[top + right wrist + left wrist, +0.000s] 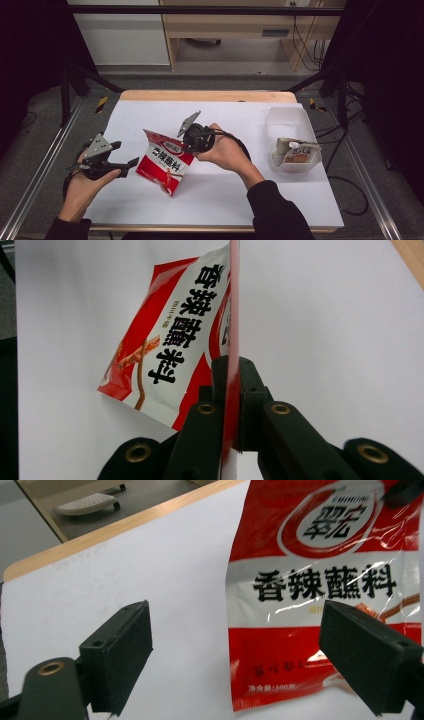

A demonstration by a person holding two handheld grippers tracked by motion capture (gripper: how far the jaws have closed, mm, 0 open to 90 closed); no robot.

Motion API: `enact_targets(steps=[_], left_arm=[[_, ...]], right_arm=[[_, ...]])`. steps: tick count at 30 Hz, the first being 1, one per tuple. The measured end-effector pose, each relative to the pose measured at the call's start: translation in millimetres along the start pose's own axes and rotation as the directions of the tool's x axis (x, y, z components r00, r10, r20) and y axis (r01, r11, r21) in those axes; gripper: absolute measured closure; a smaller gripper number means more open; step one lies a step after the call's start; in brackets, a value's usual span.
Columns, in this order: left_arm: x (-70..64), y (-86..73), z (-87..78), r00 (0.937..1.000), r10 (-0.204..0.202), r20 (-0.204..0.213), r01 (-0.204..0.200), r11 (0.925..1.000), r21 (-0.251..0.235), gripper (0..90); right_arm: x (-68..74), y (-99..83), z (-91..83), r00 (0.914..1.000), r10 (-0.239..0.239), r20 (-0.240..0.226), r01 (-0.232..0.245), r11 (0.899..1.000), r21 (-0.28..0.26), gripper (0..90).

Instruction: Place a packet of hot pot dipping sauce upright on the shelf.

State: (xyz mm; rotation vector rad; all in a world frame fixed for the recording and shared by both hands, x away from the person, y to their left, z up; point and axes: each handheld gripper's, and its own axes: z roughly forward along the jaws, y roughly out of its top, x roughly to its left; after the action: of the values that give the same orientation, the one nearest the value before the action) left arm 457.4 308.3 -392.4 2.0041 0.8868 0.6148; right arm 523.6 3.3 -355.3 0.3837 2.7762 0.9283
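Note:
A red and white seasoning packet [165,162] with black Chinese lettering is held up off the white table surface [240,195] near the middle. My right gripper [187,145] is shut on the packet's upper right edge; in the right gripper view the packet [170,350] runs edge-on between the closed jaws [232,390]. My left gripper [127,166] stands open just left of the packet, jaws pointing toward it. In the left gripper view the packet [320,590] hangs ahead, behind the right jaw, with nothing between the fingers [122,655].
A clear plastic container [292,145] with a few small packets inside sits at the table's right side. The table's wooden far edge [207,95] lies beyond. Metal frame rails run along both sides, and cables lie on the floor to the right.

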Motion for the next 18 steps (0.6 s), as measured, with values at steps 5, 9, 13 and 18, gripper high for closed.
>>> enact_targets(steps=[5, 9, 13, 18], left_arm=[[5.2, -11.6, -0.3, 0.9999, -0.016, -0.006, 0.016, 0.9999, 0.001, 10.6], [8.8, -20.6, 2.7, 0.9996, -0.025, -0.011, 0.025, 0.9997, 0.006, 9.3], [9.7, -24.9, 4.3, 0.9991, -0.038, -0.02, 0.039, 0.9992, 0.006, 9.0], [9.3, -30.6, 6.4, 0.9985, -0.04, -0.036, 0.04, 0.9992, 0.006, 9.0]], right_arm=[[1.4, 5.3, -14.4, 1.0, -0.006, -0.003, 0.006, 1.0, -0.004, 89.7], [1.9, 9.4, -27.5, 0.9999, -0.013, -0.006, 0.013, 1.0, -0.003, 89.7], [3.0, 13.9, -42.1, 0.9997, -0.026, -0.003, 0.026, 1.0, 0.006, 89.7], [0.9, 15.2, -61.7, 0.9984, -0.056, 0.01, 0.056, 0.998, 0.027, 89.7]])
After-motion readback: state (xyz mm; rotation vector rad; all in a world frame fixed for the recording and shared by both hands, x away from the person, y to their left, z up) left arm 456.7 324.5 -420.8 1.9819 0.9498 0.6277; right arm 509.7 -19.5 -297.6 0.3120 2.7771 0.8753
